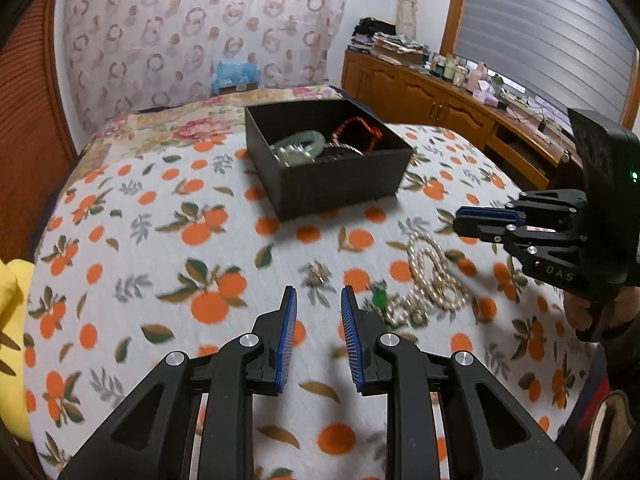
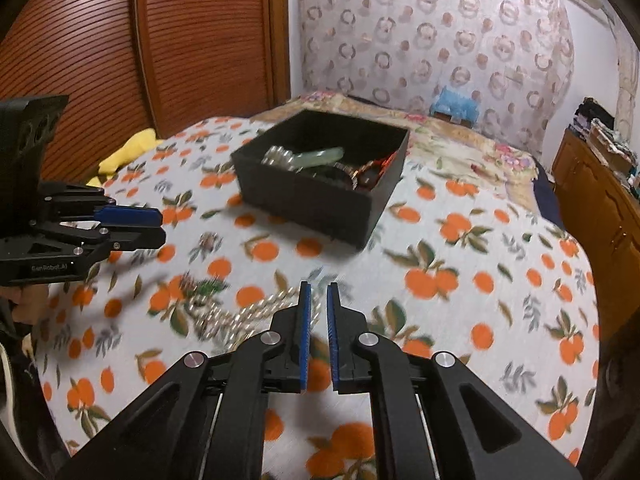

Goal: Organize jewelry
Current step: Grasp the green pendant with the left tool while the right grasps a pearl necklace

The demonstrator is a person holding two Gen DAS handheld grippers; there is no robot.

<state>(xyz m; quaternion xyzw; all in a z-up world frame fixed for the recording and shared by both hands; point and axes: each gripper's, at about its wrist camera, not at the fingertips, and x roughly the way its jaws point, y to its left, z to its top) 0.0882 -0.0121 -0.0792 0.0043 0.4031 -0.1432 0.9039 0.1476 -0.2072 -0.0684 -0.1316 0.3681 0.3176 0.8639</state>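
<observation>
Yellow cloth: a bright yellow soft bundle (image 1: 12,320) lies at the far left edge of the bed, well apart from the jewelry.
Bedspread: a white quilted cover printed with oranges and leaves (image 1: 140,248) spreads over the whole bed, and everything rests on it.
Left gripper: the black two-finger tongs with blue ribbed pads (image 1: 319,300) hover above the cover, jaws apart, nothing between them.
Small trinket: a little silvery piece (image 1: 318,272), blurred, lies just ahead of the left tips.
Black box: an open square black container (image 1: 344,178) sits further back on the cover; a pale green bangle (image 1: 304,138), a red beaded cord (image 1: 360,126) and silvery pieces lie inside.
Green stone: a small green gem (image 1: 378,300) lies beside the right-hand pad of the left tongs.
Pearl necklace: a looped strand of cream pearls (image 1: 432,276) lies on the cover, near the box but outside it.
Right gripper: matching black tongs (image 2: 319,294) hang over the pearls with a narrow gap between the pads, holding nothing.
Dresser: a wooden cabinet (image 1: 420,92) stands along the right wall, cluttered on top.
</observation>
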